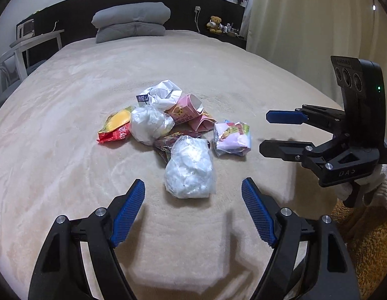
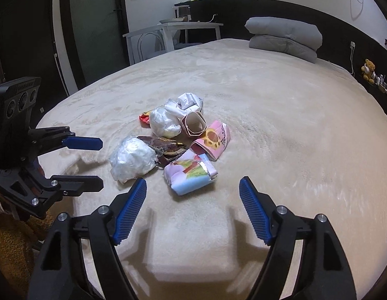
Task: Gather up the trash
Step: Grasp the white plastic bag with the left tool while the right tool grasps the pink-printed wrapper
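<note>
Left gripper (image 1: pixel 193 187): level over beige plush bedspread (image 1: pixel 68 100), jaws wide, nothing held.
Right gripper (image 2: pixel 193 186): same pose, jaws wide, nothing held.
Trash: clear plastic bag of white tissue (image 1: pixel 189 168) nearest.

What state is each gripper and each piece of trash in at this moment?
Left gripper: open, empty, short of the pile.
Right gripper: open, empty.
Clear bag: stuffed with white wads, lying nearest.
White bag: crumpled.
Pink carton: on its side, end torn open.
Red-yellow wrapper: flattened.
Pastel pack: crumpled, beside the pile.
Dark wrapper: partly buried.
</note>
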A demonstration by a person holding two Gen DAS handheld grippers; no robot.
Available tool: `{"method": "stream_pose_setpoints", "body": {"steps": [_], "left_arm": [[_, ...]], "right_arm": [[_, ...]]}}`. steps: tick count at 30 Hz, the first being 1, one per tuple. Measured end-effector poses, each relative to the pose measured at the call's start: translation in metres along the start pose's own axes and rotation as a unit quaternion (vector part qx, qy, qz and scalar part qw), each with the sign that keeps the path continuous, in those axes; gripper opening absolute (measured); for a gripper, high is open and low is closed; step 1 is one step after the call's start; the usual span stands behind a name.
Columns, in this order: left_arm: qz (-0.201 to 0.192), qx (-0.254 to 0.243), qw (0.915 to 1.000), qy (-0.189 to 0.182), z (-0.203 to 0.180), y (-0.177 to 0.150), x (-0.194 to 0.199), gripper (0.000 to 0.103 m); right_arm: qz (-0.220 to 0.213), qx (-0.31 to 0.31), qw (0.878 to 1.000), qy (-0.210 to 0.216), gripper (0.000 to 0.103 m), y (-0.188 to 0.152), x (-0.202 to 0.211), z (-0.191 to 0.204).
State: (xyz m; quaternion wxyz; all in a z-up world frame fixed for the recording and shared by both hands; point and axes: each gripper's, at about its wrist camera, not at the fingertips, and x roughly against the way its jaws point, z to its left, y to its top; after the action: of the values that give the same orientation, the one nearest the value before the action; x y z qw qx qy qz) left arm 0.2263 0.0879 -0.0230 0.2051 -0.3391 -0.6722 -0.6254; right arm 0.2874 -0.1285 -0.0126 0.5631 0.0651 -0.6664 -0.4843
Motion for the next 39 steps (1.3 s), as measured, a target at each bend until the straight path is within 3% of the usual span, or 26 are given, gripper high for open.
{"method": "stream_pose_setpoints", "body": {"steps": [6, 11, 17, 20, 22, 32, 39], "left_arm": [[0.011, 0.007, 0.9999, -0.008, 0.013, 0.006, -0.021, 0.078], [0.004, -0.021, 0.9997, -0.008, 0.008, 0.009, -0.023, 0.077], [0.015, -0.022, 0.9994, -0.02, 0.01, 0.009, -0.027, 0.047], [0.013, -0.029, 0.9994, -0.011, 0.007, 0.01, -0.026, 0.046], [0.01, -0.029, 0.9995, -0.009, 0.008, 0.01, -0.023, 0.046], [-0.016, -0.017, 0.9997, 0.007, 0.012, 0.008, 0.002, 0.046], [-0.048, 0.01, 0.9988, -0.005, 0.006, 0.007, 0.029, 0.046]], "right_arm": [[0.009, 0.026, 1.0, -0.002, 0.076, 0.006, -0.023, 0.0], [0.004, 0.031, 0.999, -0.006, 0.076, 0.008, -0.03, 0.0], [0.001, 0.043, 0.999, -0.01, 0.076, 0.007, -0.035, 0.004], [0.001, 0.053, 0.999, -0.013, 0.073, 0.007, -0.038, 0.008], [0.014, 0.059, 0.998, -0.018, 0.056, 0.006, -0.043, 0.011], [0.003, 0.048, 0.998, -0.028, 0.054, 0.007, -0.027, 0.011], [-0.017, 0.041, 0.998, -0.036, 0.054, 0.002, 0.002, 0.02]]}}
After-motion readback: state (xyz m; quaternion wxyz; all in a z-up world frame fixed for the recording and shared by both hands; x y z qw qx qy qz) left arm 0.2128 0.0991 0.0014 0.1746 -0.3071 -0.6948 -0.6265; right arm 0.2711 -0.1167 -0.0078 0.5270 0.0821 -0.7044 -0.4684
